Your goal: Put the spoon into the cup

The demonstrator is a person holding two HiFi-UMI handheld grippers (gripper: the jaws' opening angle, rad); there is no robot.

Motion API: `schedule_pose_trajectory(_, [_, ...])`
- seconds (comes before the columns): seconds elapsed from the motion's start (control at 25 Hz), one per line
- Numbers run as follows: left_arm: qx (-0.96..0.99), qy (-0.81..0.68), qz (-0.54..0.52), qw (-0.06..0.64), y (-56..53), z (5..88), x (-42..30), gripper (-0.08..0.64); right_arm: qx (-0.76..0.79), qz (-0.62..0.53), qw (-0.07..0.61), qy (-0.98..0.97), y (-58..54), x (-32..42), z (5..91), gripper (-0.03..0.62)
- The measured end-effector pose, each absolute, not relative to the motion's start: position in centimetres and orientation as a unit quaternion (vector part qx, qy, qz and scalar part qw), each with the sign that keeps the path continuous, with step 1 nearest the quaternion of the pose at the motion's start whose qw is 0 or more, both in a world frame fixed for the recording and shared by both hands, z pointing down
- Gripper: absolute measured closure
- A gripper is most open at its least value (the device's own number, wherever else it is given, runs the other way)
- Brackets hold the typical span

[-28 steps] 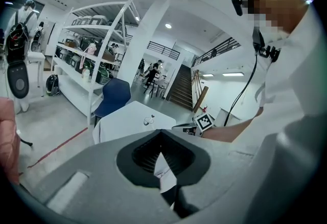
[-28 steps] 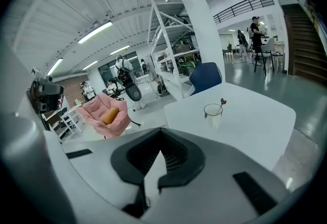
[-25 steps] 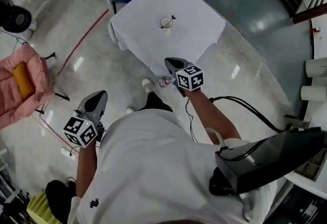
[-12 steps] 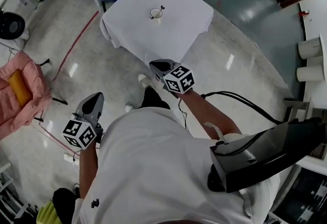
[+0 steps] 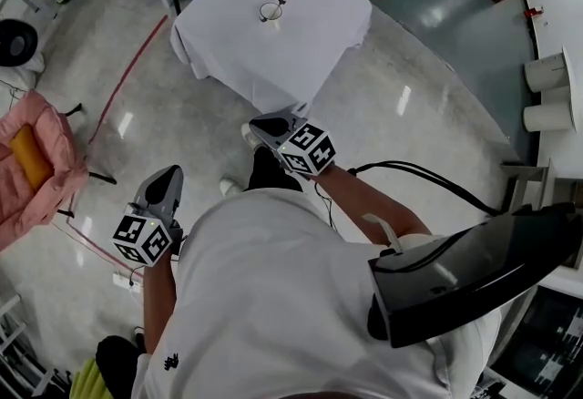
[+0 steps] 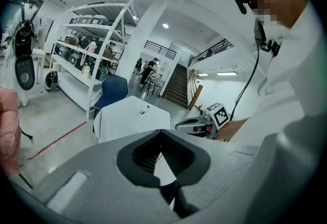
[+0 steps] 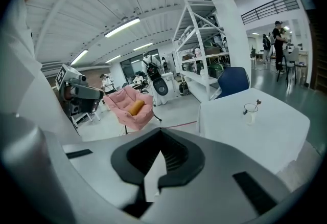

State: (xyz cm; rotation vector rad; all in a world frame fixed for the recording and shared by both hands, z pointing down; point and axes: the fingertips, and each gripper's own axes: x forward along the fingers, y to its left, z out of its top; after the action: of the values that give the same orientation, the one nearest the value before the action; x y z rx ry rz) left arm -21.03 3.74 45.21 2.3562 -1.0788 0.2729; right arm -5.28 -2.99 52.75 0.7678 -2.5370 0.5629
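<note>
Left tool [image 5: 171, 173] and right tool [image 5: 259, 126] were closed, empty, well off the table [image 5: 314, 46]; spoon [image 5: 280, 3] seemed already in cup [image 5: 268, 14], so best not bump it.

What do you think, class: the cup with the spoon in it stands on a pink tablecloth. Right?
No. The tablecloth is white, not pink, as the head view shows. The cup with the spoon in it does stand on it.

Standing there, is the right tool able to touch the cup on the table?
Probably not yet: the cup stands on the table, well beyond the right tool, open floor between. Nothing blocks the way.
</note>
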Motion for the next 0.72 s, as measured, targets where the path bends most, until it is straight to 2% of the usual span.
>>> schedule_pose_trajectory(0.72, [0.872,-0.393,0.113,0.269,3.4,46.6,-20.1,0.555,0.248,0.176,0.213,-0.928,-2.3,-6.4,51.2,0.586])
